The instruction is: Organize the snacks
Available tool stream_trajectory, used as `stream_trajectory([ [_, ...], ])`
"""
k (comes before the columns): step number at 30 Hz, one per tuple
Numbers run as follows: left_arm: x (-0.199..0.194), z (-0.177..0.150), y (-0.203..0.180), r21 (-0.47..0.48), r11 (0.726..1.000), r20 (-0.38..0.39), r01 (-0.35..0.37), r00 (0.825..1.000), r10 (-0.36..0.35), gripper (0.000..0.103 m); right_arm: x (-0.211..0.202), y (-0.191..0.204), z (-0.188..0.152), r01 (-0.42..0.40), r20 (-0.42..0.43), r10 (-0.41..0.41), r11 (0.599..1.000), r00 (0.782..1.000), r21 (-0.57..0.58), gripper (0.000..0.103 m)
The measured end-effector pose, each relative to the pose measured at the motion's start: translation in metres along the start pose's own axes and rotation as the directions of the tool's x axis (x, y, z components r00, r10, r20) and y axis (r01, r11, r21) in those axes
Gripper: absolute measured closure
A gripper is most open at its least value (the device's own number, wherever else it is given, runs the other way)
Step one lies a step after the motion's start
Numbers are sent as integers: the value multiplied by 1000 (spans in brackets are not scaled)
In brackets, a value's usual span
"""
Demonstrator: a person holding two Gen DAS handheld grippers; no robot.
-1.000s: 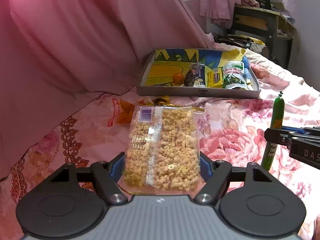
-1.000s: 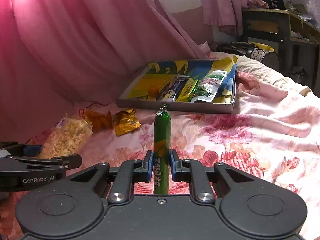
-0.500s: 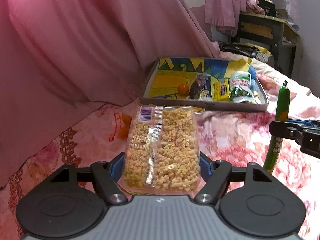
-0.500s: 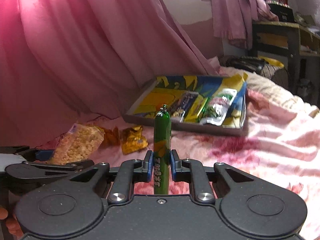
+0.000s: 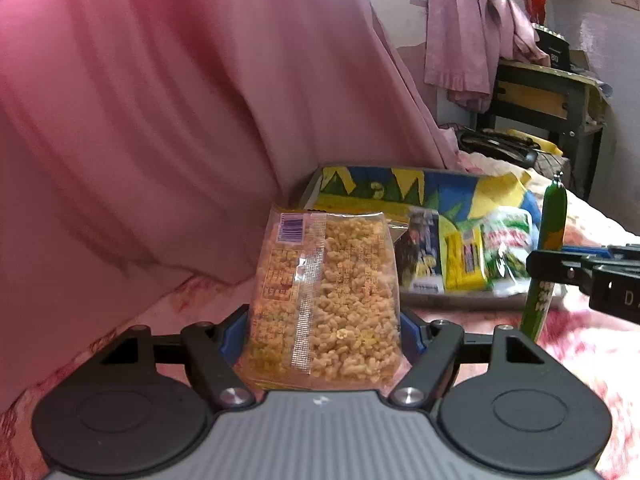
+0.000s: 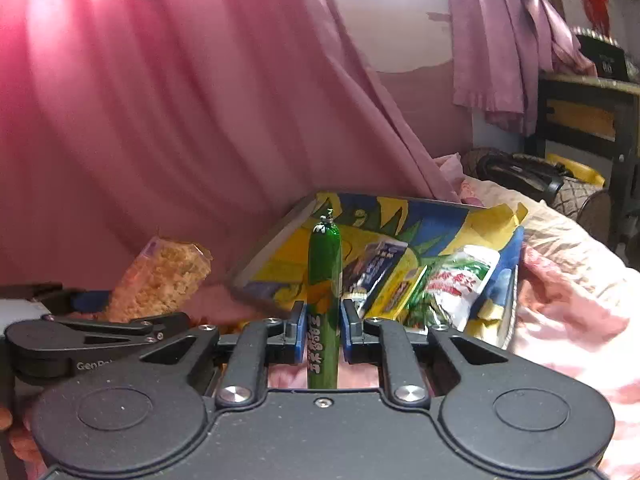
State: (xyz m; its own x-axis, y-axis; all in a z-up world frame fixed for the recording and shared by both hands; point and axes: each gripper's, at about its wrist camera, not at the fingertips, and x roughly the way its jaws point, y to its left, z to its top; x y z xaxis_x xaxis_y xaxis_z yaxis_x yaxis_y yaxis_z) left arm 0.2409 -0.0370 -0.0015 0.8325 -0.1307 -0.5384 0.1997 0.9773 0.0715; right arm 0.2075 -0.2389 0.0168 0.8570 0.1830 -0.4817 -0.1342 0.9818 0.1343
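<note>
My left gripper (image 5: 322, 330) is shut on a clear bag of yellow puffed snack (image 5: 326, 300), held upright between its blue pads. In the right wrist view that bag (image 6: 160, 280) shows at the left. My right gripper (image 6: 323, 330) is shut on a green sausage stick (image 6: 324, 304) standing upright; the stick (image 5: 546, 256) also appears at the right of the left wrist view. Just ahead lies a grey tray (image 6: 260, 256) with a colourful lining, holding several snack packets such as a green-and-white pouch (image 6: 460, 280) and a yellow packet (image 5: 464, 260).
A pink curtain (image 5: 160, 120) hangs close on the left, behind the tray. The tray rests on a pink floral bedspread (image 6: 568, 320). A dark bag (image 6: 516, 172) and a dark desk (image 5: 552, 96) stand at the far right.
Both grippers have moved forward toward the tray with their snacks still held; the tray looks much nearer and larger. The loose orange wrappers on the bedspread have dropped out of sight.
</note>
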Motion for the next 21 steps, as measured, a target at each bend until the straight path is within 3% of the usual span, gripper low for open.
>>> stream_trajectory([
  [10,89,55,-15,-30,1000,-22,-2,1000,2,26,58,-52,36,-26,85,12,986,996,165,84],
  [14,119,62,-20,-23,999,-44,-28,999,27,26,83,-74,44,-46,92,22,961,995,272,84],
  [21,162,65,-22,-9,998,-95,-67,993,66,26,121,-89,40,-70,63,52,943,997,326,84],
])
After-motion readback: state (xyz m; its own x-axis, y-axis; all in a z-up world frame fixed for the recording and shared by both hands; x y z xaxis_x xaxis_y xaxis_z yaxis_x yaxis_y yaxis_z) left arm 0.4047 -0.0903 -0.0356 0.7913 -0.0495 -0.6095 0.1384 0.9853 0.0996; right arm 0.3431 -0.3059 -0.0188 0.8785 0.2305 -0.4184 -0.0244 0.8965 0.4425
